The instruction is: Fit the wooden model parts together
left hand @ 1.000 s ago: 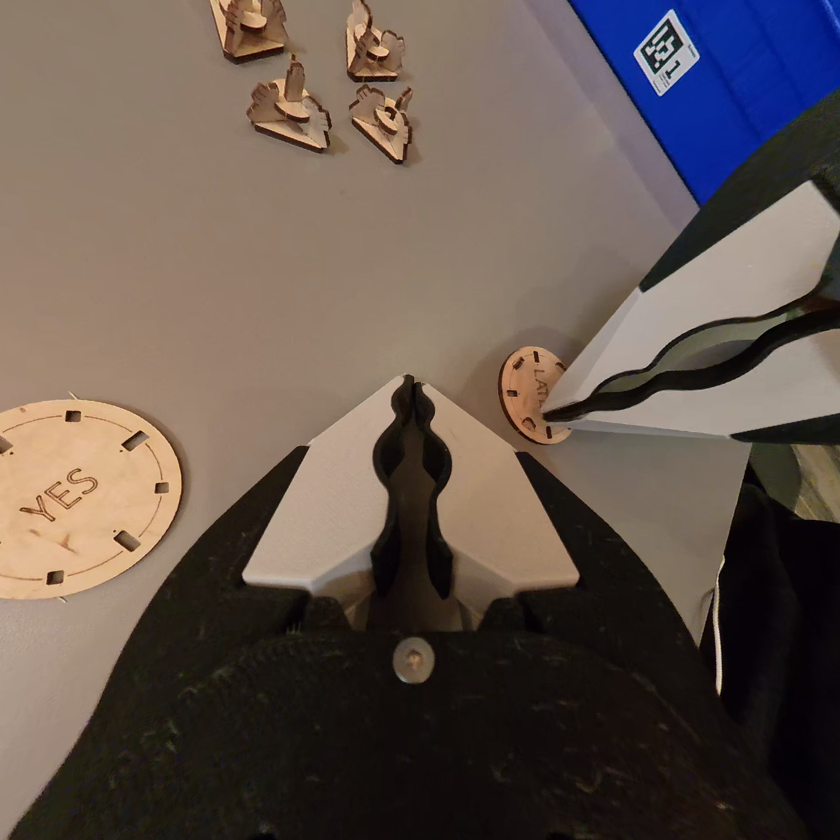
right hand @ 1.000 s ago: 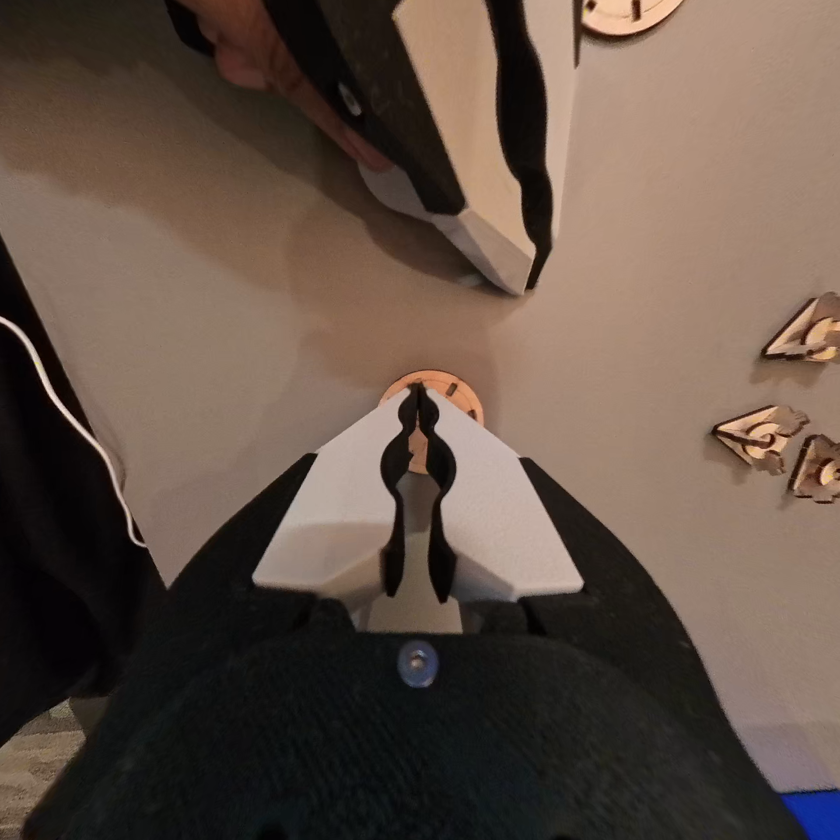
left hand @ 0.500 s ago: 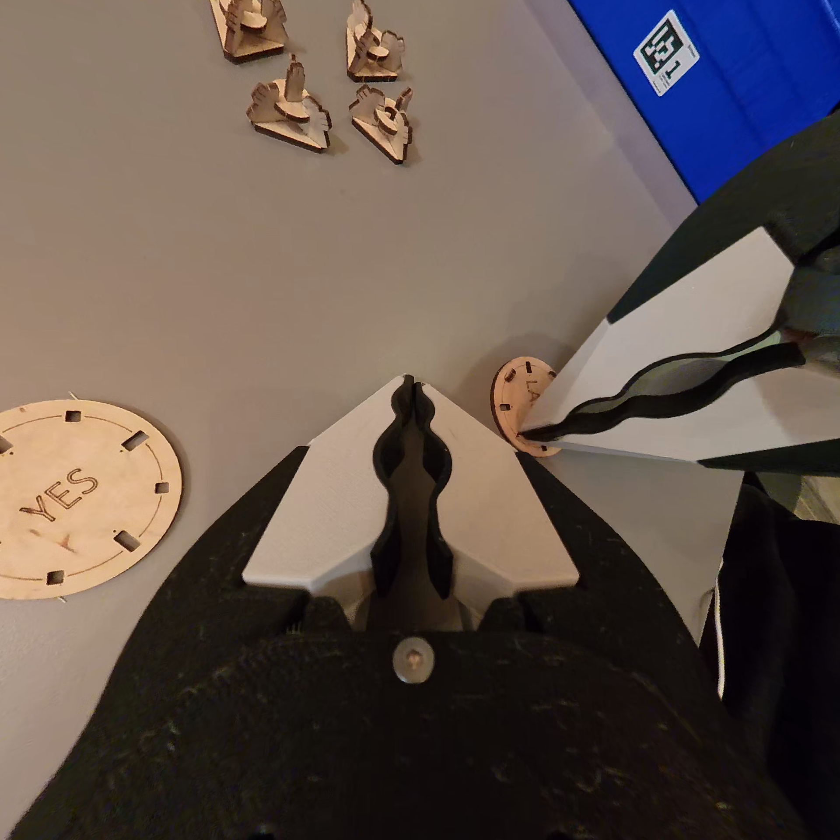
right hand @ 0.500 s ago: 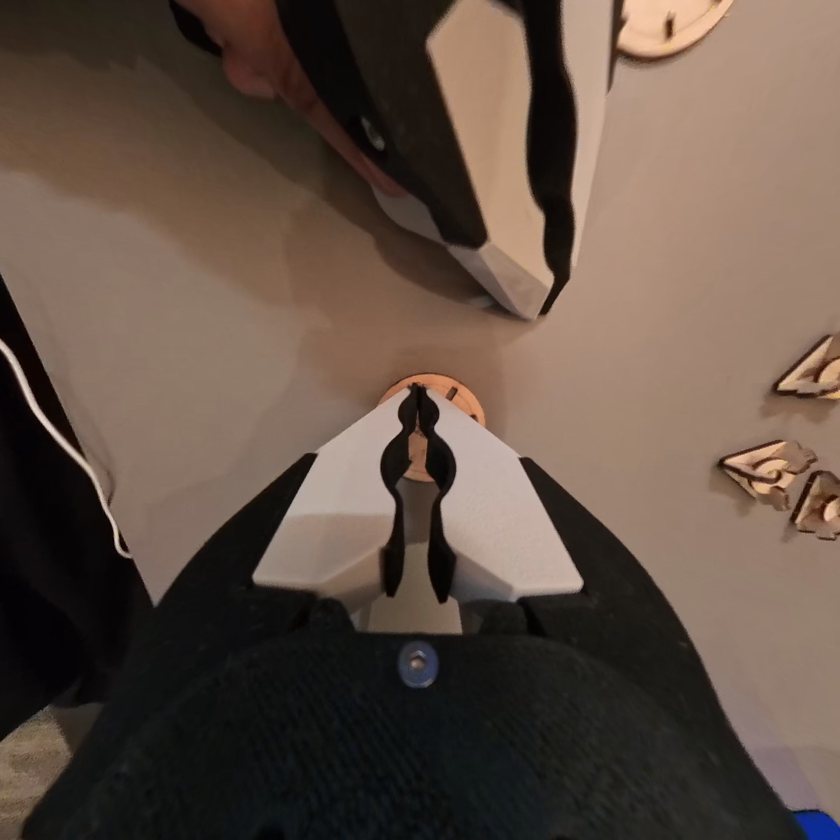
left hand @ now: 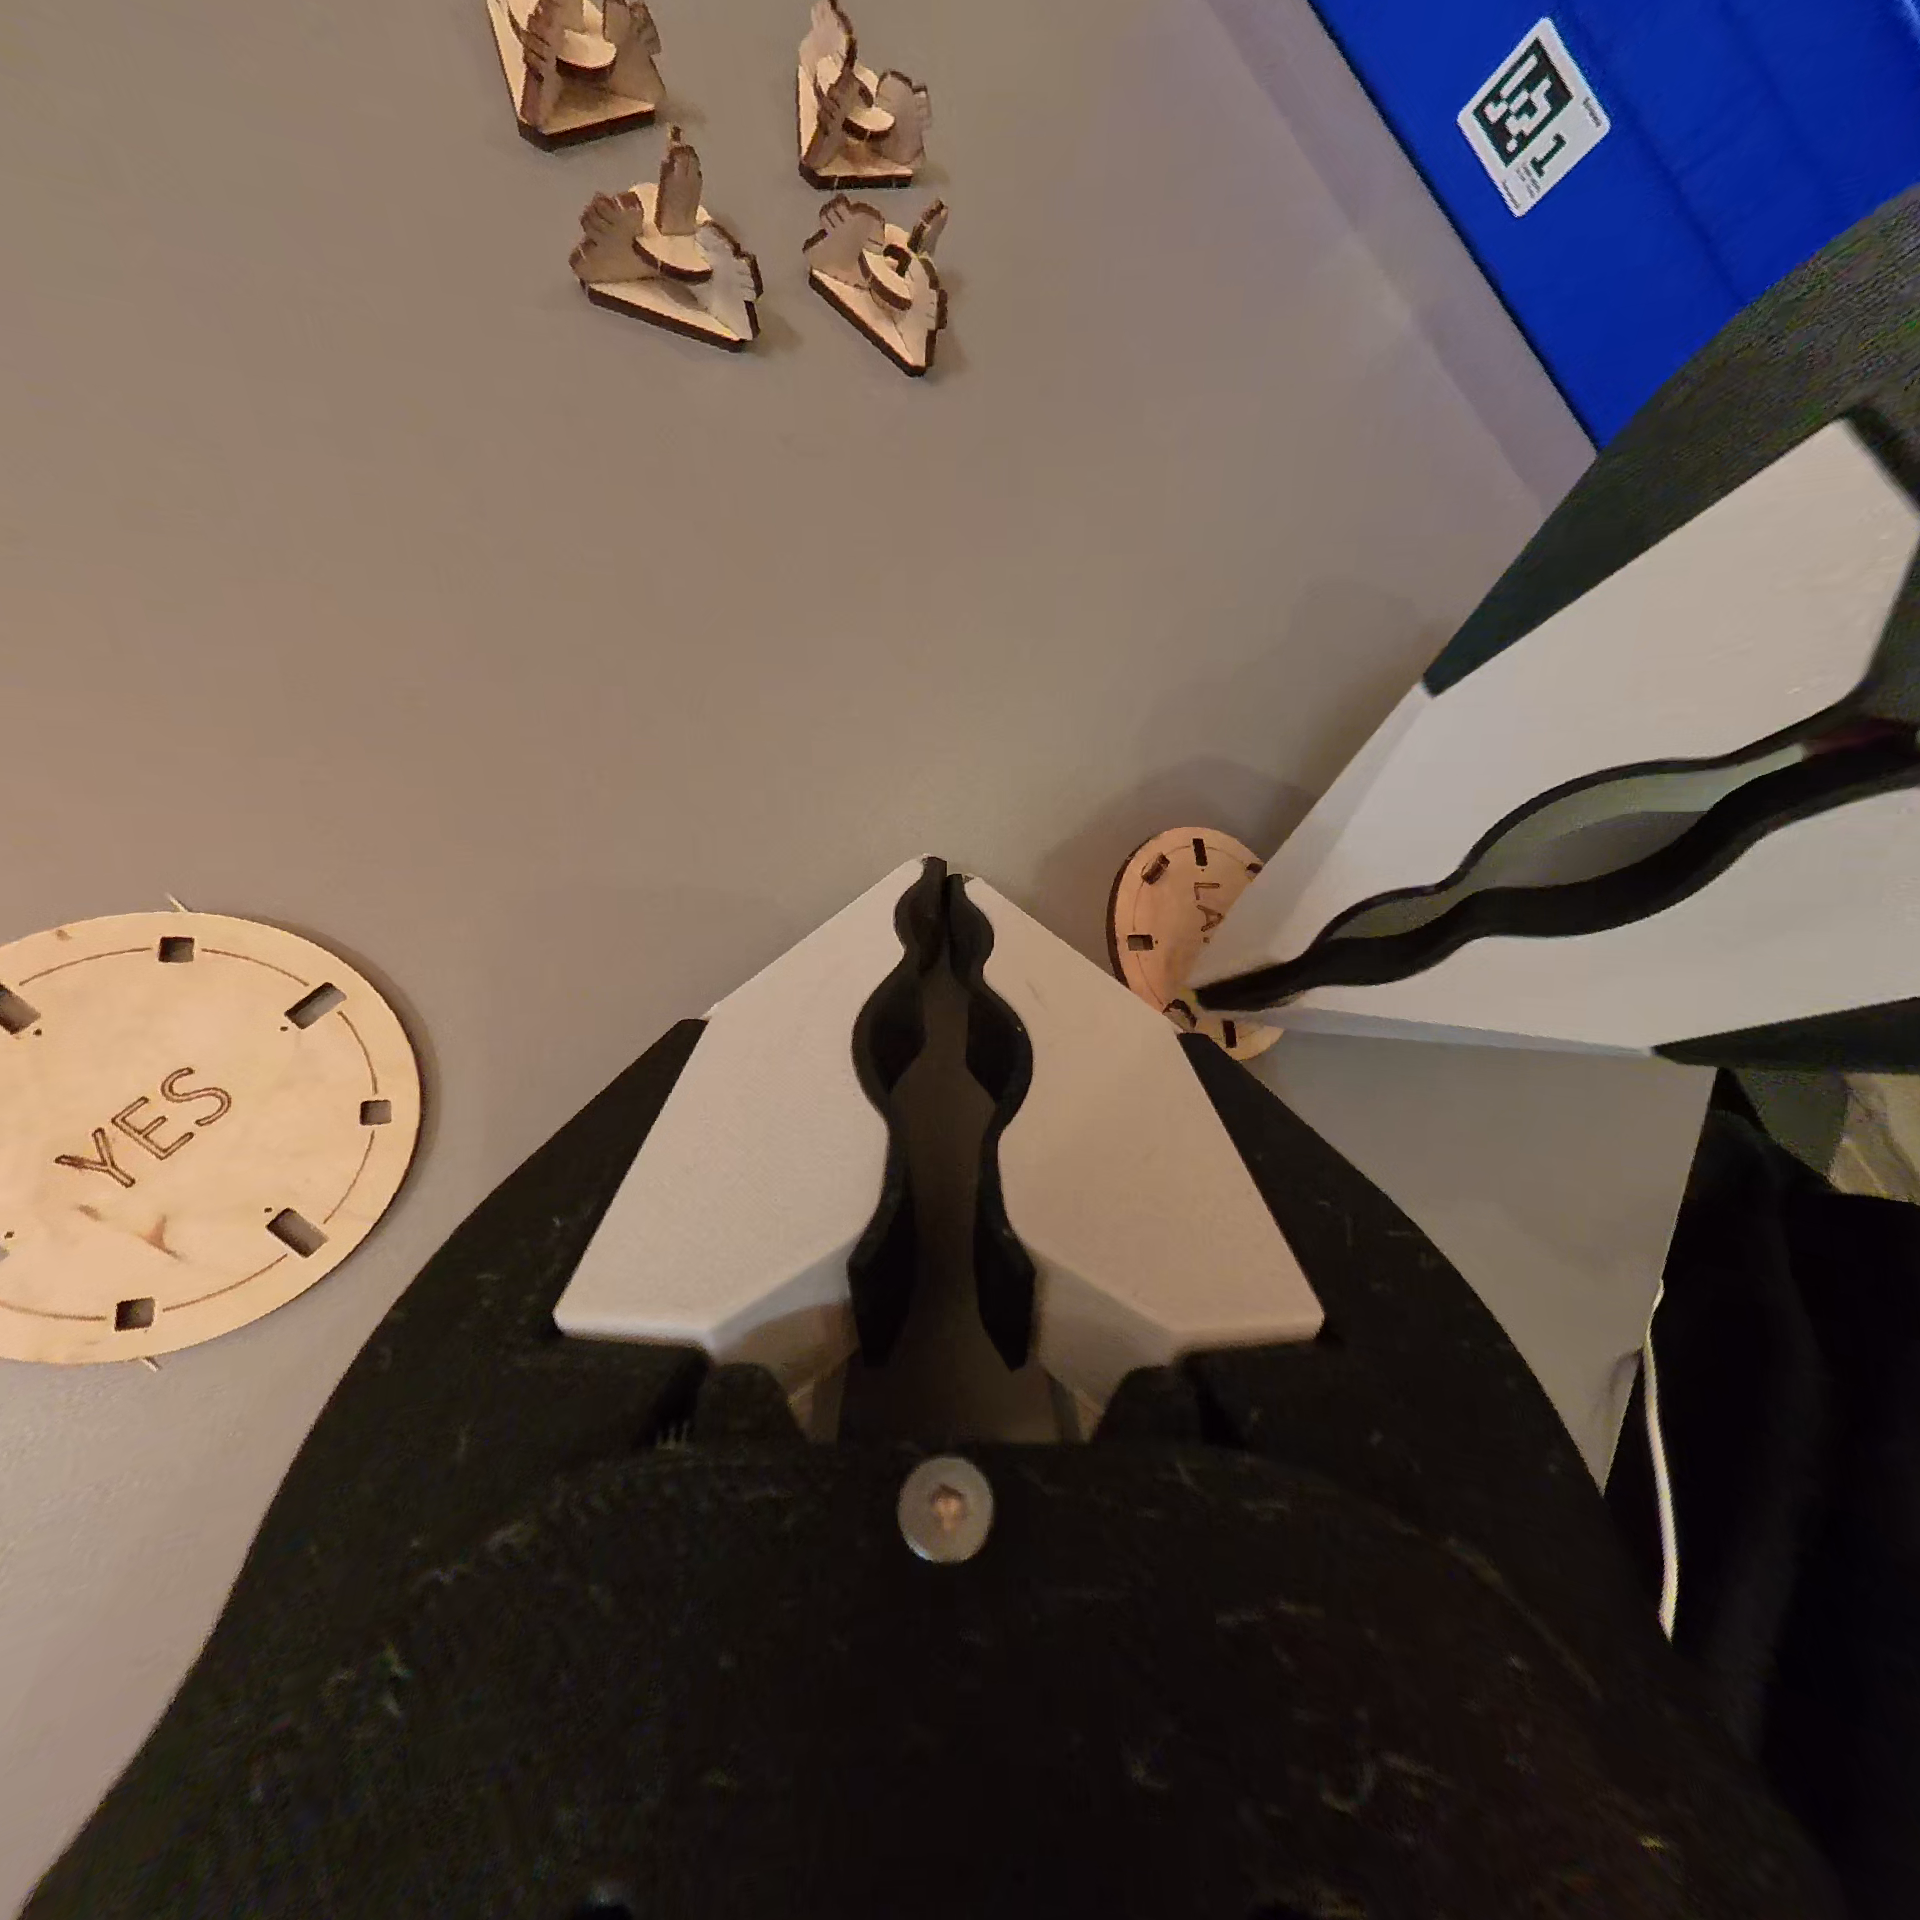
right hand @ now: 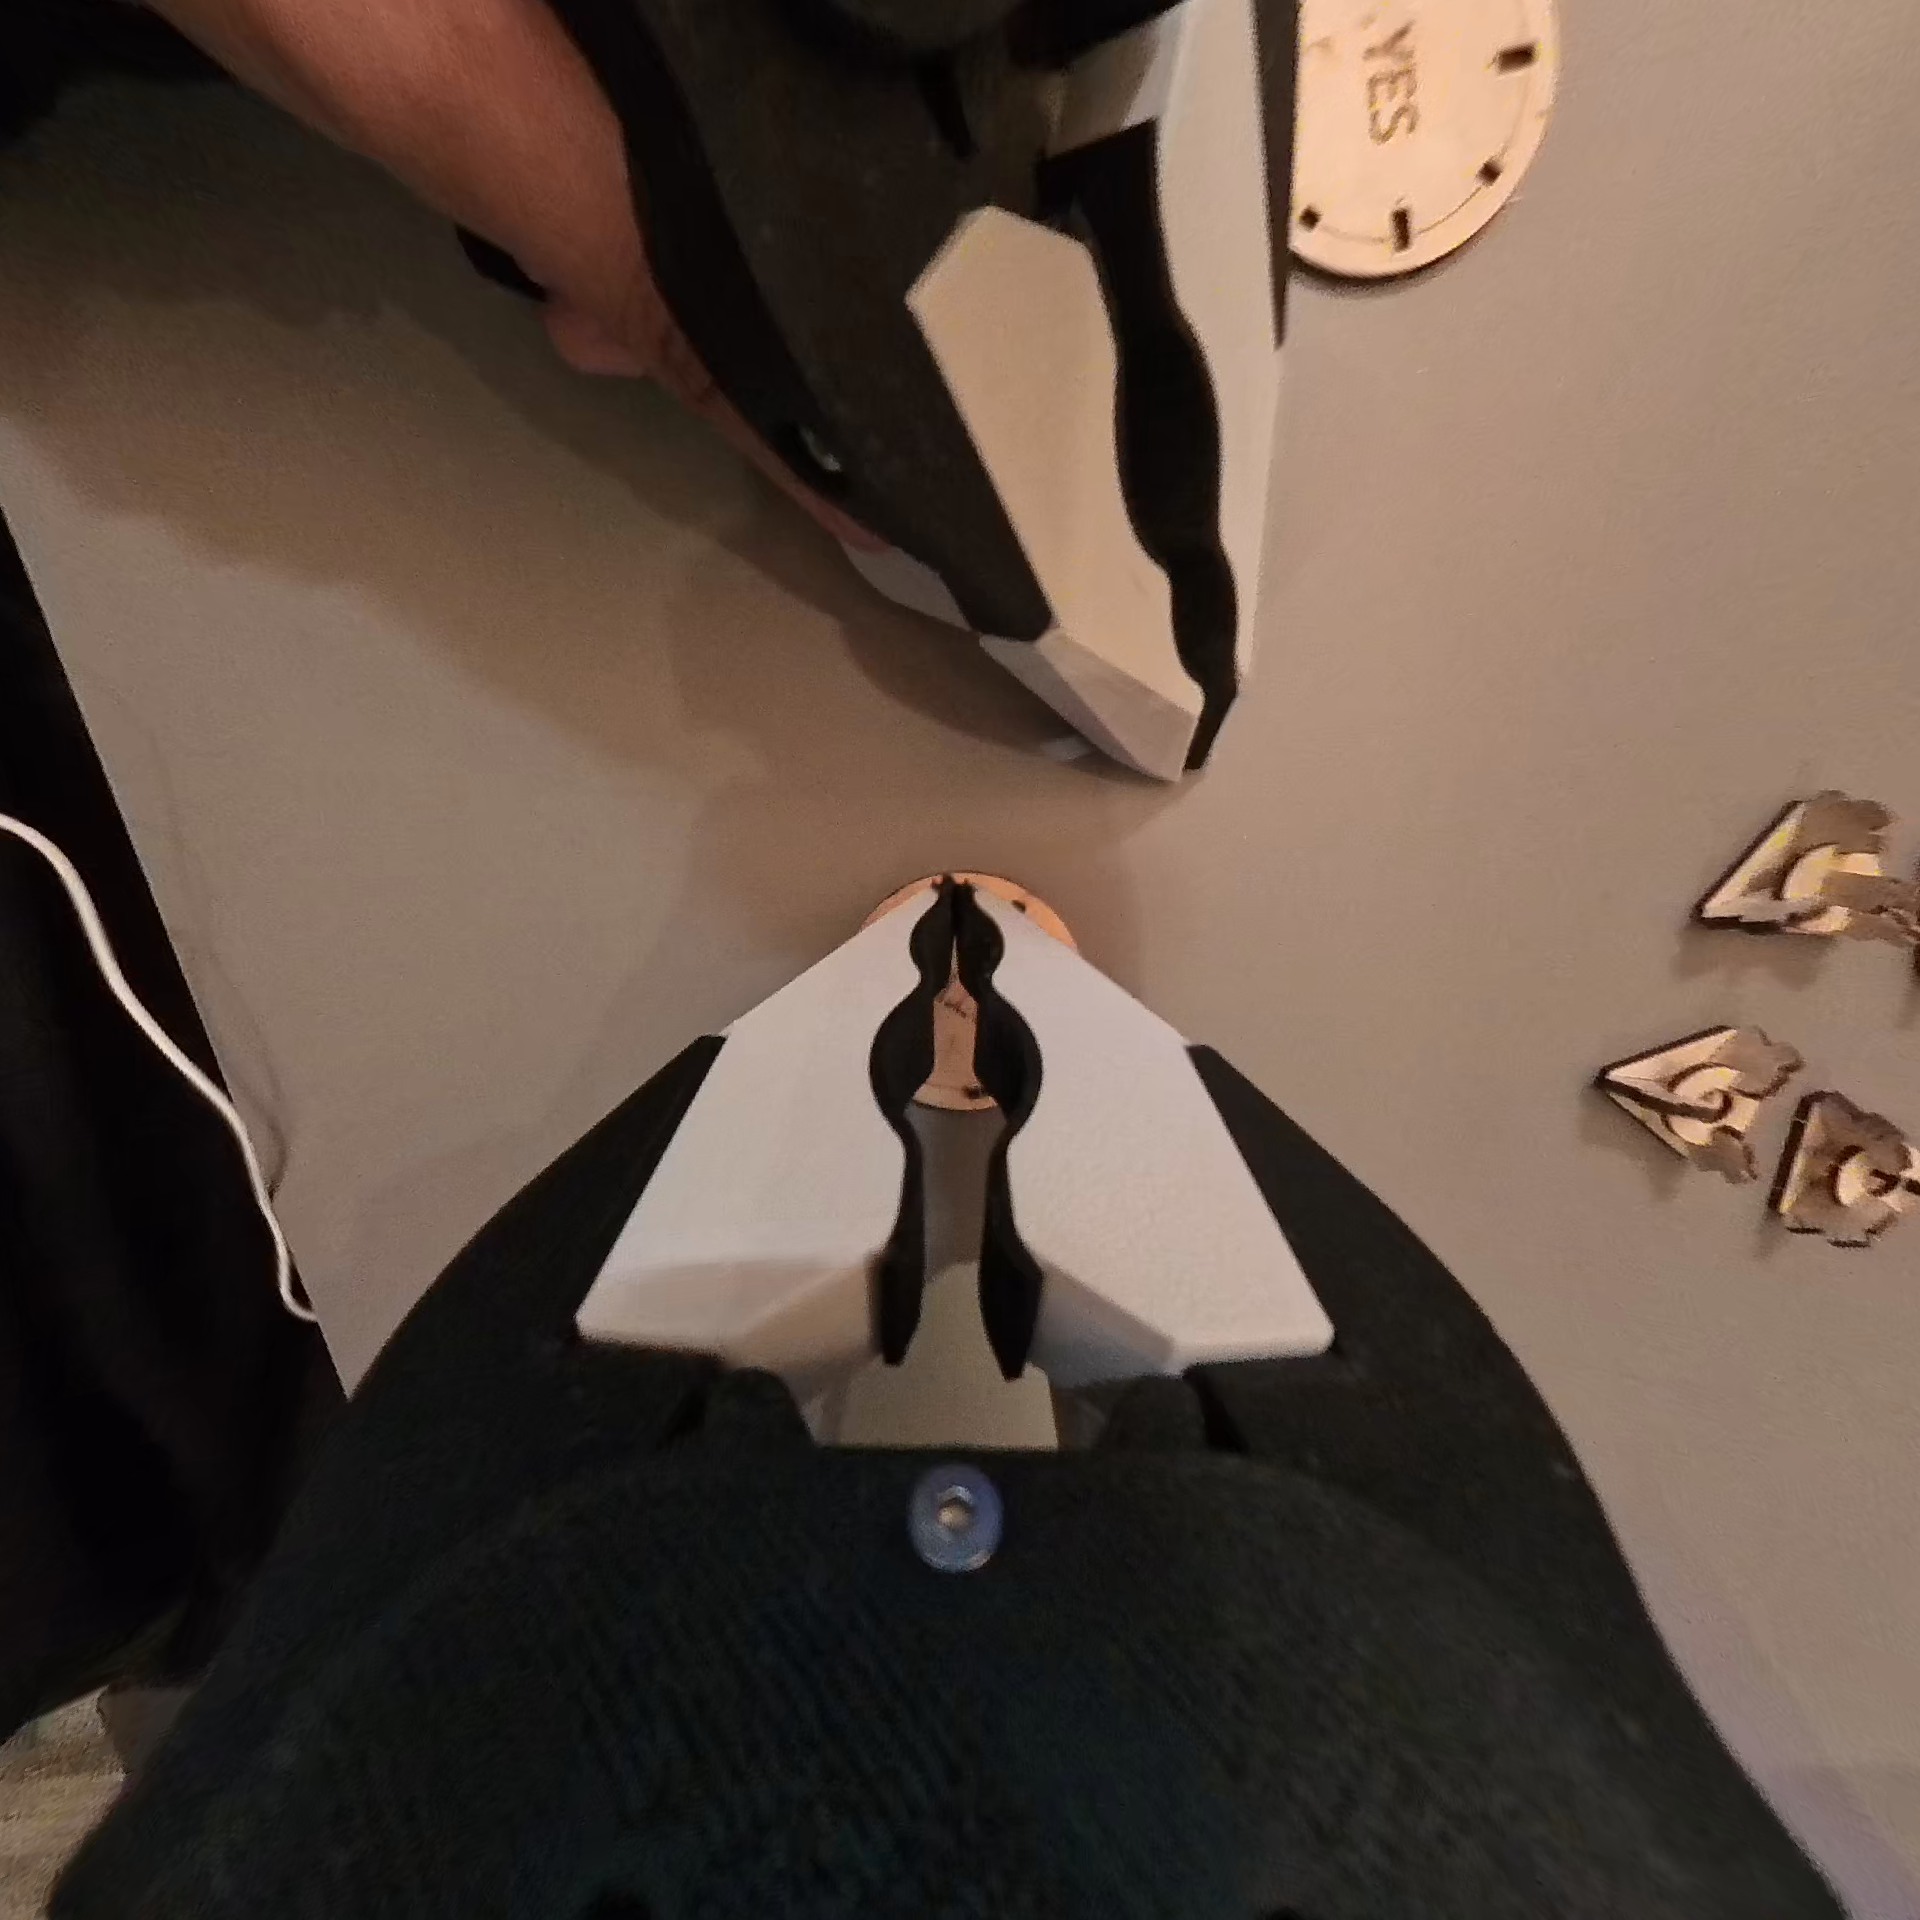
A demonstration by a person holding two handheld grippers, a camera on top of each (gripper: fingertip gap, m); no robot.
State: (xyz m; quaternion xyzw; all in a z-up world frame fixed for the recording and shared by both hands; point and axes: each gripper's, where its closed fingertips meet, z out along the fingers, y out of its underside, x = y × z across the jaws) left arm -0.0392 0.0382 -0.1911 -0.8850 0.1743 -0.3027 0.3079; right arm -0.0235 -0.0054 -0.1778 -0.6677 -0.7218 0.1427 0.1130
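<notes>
Both grippers are closed empty: the right one (right hand: 954, 894) is pressed on a small disc (left hand: 1174, 914), the left one (left hand: 935, 873) is kept beside.

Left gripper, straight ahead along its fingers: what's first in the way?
Probably nothing near. The left gripper, fingertips together, points over bare grey table. The small wooden pieces lie far ahead, roughly in line. The small wooden disc sits off to its right. Depth is unclear.

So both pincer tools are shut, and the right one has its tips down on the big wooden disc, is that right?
Not quite. The right gripper has its shut tips on the small wooden disc, as the left wrist view shows. The big wooden disc lies apart, beyond the left gripper, which is shut too.
</notes>
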